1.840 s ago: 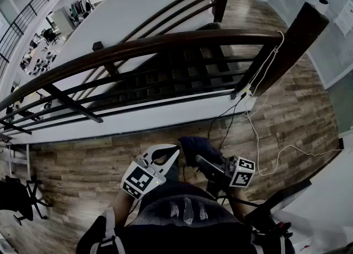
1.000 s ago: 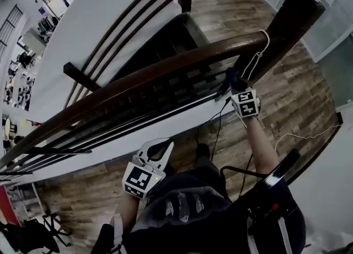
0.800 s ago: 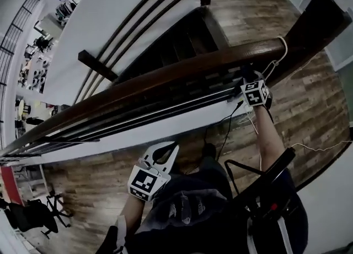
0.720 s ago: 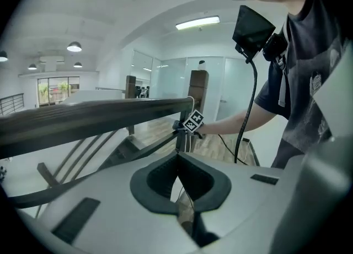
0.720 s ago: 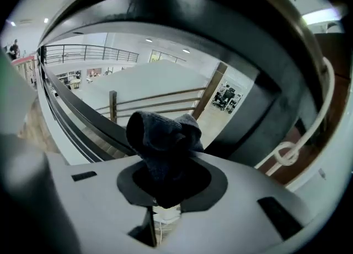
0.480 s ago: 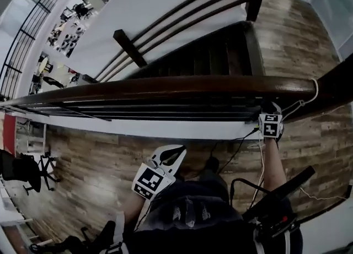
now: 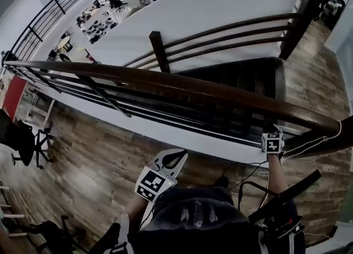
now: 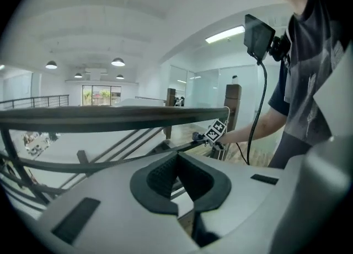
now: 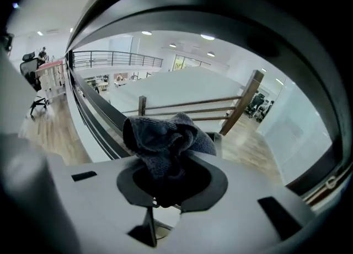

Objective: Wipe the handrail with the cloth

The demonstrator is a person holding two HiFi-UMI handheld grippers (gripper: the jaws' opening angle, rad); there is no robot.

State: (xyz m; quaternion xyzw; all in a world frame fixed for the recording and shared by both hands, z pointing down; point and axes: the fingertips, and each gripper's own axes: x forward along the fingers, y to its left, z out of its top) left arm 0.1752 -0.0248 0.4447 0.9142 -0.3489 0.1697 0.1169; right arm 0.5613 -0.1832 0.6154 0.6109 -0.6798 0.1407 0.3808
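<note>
**Cloth raised to the rail's end, wipe barely begun**

Holds the right tongs clamped tight on the dark cloth, with most of the fabric bunched out past the tips. Probably gripped that way to present a soft wad, not hard plastic, to the wood.

Sets those tongs just under the near side of the handrail, close beside the dark post at the rail's end. Looks like a sensible starting point, leaving the whole length free for one long pass away from the post.

Cannot confirm from any view an actual touch between cloth and wood.

Carries the left tongs low at the waist, well apart from the right tongs and below the rail. Shows their tips brought together on nothing at all. Likely parked there simply to stay clear, with only one cloth to work with.

Calls next for pressing the wad against the rail and sliding it along, minding any snag where the cloth trails loose.
</note>
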